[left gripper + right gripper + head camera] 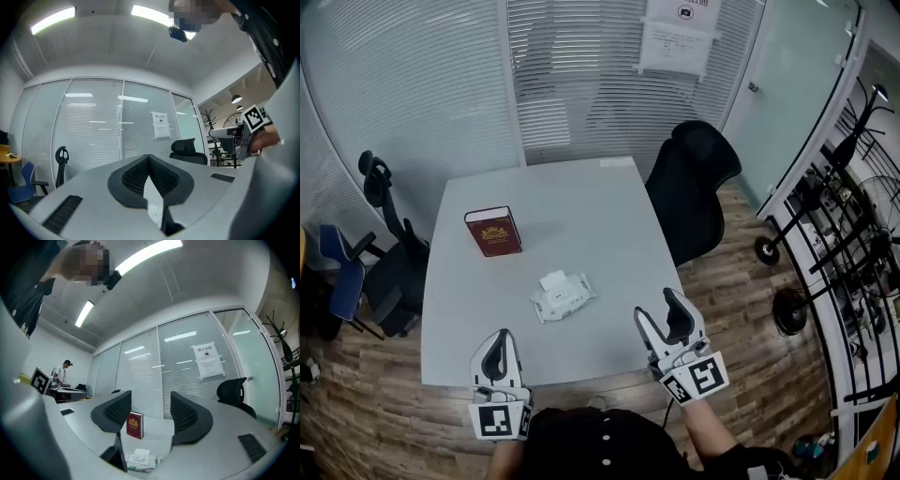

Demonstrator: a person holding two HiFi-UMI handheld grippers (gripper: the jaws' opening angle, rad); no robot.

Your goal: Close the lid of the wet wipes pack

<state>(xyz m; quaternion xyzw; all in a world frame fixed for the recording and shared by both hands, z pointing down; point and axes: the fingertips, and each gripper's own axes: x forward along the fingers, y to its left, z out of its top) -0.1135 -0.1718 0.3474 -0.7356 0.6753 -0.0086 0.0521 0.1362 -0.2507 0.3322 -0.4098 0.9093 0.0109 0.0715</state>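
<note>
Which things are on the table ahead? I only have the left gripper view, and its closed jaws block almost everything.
Observer: A white wet wipes pack lies near the middle of the table; its lid looks flipped open.
Operator: Anything else on it?
Observer: A dark red book stands upright beyond the pack, toward the left side in the head view.
Operator: Is the right gripper holding something?
Observer: No. The right gripper has its jaws apart with nothing between them, and it is at the near edge, short of the pack.
</note>
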